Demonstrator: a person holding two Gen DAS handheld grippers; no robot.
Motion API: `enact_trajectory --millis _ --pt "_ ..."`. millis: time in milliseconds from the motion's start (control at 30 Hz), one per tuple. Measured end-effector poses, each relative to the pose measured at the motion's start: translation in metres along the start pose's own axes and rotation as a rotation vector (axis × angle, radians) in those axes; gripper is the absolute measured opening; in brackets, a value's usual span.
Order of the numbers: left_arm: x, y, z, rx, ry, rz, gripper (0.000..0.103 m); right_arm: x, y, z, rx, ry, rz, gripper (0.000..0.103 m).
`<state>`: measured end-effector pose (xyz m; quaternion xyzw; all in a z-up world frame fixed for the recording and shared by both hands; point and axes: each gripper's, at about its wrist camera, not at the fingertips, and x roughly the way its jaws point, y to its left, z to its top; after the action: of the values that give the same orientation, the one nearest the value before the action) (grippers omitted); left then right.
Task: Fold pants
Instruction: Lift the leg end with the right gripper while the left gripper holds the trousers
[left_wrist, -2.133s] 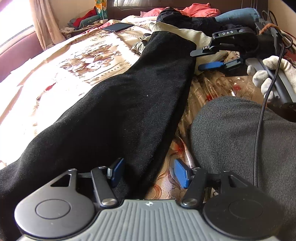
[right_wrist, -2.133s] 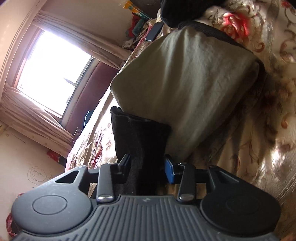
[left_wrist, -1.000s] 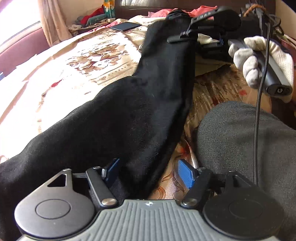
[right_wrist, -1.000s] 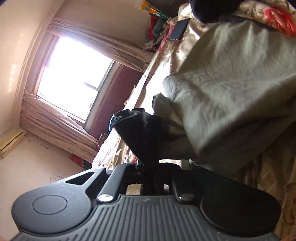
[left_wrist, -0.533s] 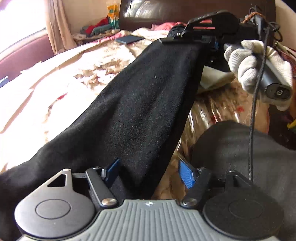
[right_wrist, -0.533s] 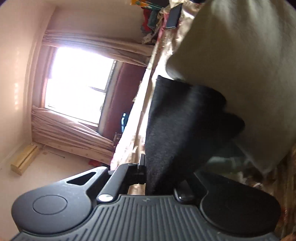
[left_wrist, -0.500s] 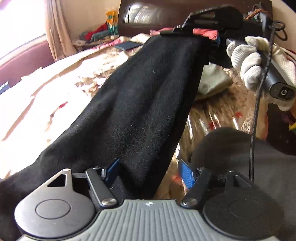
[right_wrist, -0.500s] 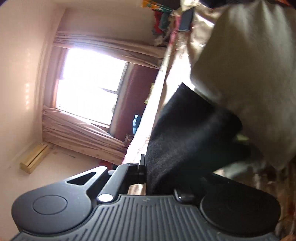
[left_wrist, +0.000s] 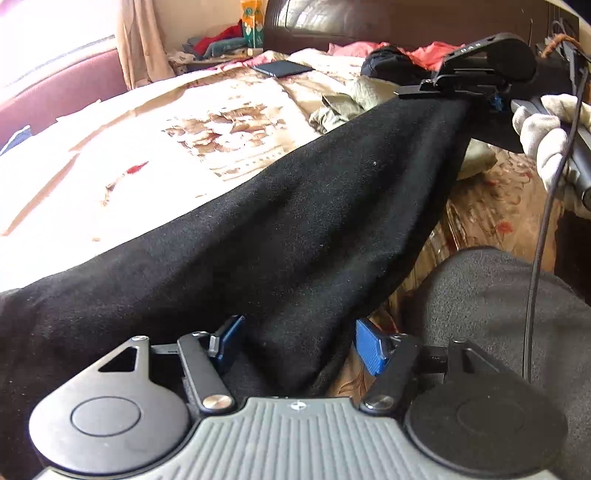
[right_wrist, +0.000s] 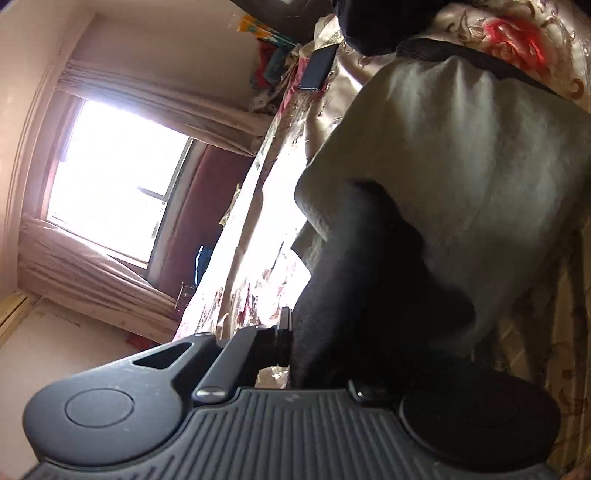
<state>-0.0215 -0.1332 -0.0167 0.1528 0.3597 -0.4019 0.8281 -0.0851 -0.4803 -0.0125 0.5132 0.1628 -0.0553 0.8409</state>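
Observation:
Black pants stretch taut across the bed from lower left to upper right in the left wrist view. My right gripper, held by a white-gloved hand, is shut on the far end and holds it up off the bed. In the right wrist view that end hangs from the pinched right gripper. My left gripper straddles the near part of the pants. Its jaws are closing with the cloth between the blue pads; the right pad still stands clear of it.
A floral bedspread covers the bed. An olive-beige garment lies under the raised end, with dark and pink clothes by the headboard. A dark phone lies at the back. A grey-clad knee and a cable are at right.
The right gripper has pinched shut on the pants end and lifted it off the bed, pulling the leg taut. The left gripper stays around the near part.

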Motion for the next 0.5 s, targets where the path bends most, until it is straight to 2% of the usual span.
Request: enact_trajectory --millis 67,100,133,167,267,300,333,400,433,500 --pt "0.009 0.007 -0.008 -0.041 0.058 -0.035 0.078 0.004 -0.004 0.005 0.011 0.004 -0.029 0.005" --pt "0.011 0.007 -0.009 -0.027 0.065 -0.039 0.078 0.010 -0.012 0.009 0.064 0.024 -0.054 0.006" --pt "0.008 0.004 -0.008 -0.001 0.060 -0.033 0.078 0.020 -0.017 0.013 0.126 0.038 -0.039 0.006" --pt "0.003 -0.002 -0.006 0.024 0.048 -0.034 0.078 0.011 -0.007 0.013 0.106 0.016 0.012 0.006" --pt "-0.016 -0.012 -0.004 0.053 -0.054 -0.036 0.080 -0.023 0.046 0.013 -0.081 -0.069 0.127 0.005" --pt "-0.017 -0.014 -0.003 0.064 -0.071 -0.040 0.081 -0.029 0.055 0.013 -0.141 -0.090 0.118 0.004" --pt "-0.011 -0.014 -0.003 0.064 -0.055 -0.044 0.082 -0.024 0.050 0.016 -0.146 -0.087 0.066 0.004" --pt "0.018 -0.010 -0.003 0.049 0.060 -0.062 0.082 -0.002 0.015 0.022 -0.014 -0.020 -0.084 0.006" --pt "0.023 -0.008 -0.005 0.037 0.075 -0.049 0.082 -0.002 0.011 0.017 0.001 -0.004 -0.093 0.006" --pt "0.014 -0.014 -0.006 0.023 0.056 -0.065 0.082 -0.019 0.026 0.005 -0.096 -0.049 -0.072 0.005"
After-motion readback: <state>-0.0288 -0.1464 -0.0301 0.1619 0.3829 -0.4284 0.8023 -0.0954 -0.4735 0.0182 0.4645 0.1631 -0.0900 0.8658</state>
